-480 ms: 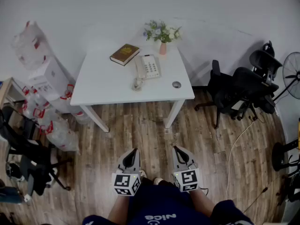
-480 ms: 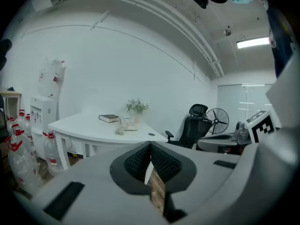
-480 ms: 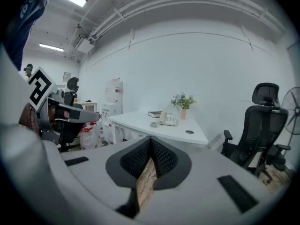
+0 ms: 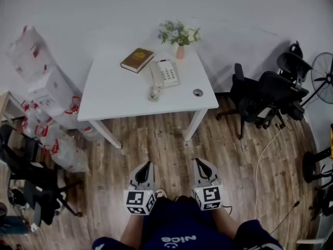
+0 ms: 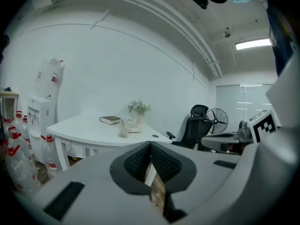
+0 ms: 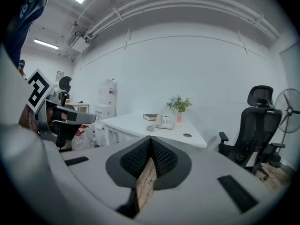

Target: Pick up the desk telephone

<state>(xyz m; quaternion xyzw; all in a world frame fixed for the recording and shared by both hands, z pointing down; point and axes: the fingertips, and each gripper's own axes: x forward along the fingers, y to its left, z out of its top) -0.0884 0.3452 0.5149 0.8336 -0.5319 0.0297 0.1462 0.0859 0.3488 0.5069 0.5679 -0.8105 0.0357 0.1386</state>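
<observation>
Standing well back from the table [image 4: 119, 95], I judge I am only at the approach step, and the pick-up itself has not begun. My left tongs [image 4: 148, 165] and right tongs [image 4: 198, 163] hang side by side over the wooden floor [image 4: 166, 139], just in front of me. Both are clenched tight with nothing between the jaws. The telephone [image 4: 165, 73] sits toward the far edge of the tabletop, a little right of the middle. The book [image 4: 137, 60] lies to its left and the vase of flowers [image 4: 180, 40] stands by the far right corner. What looks like its coiled cord is bunched just on the near side of it. Next I would need to walk up to the near edge, spread the jaws and reach across the tabletop. The phone is broad, so I expect it wants one set of tongs at each side, and the cord and handset could slip or drag as it lifts.
</observation>
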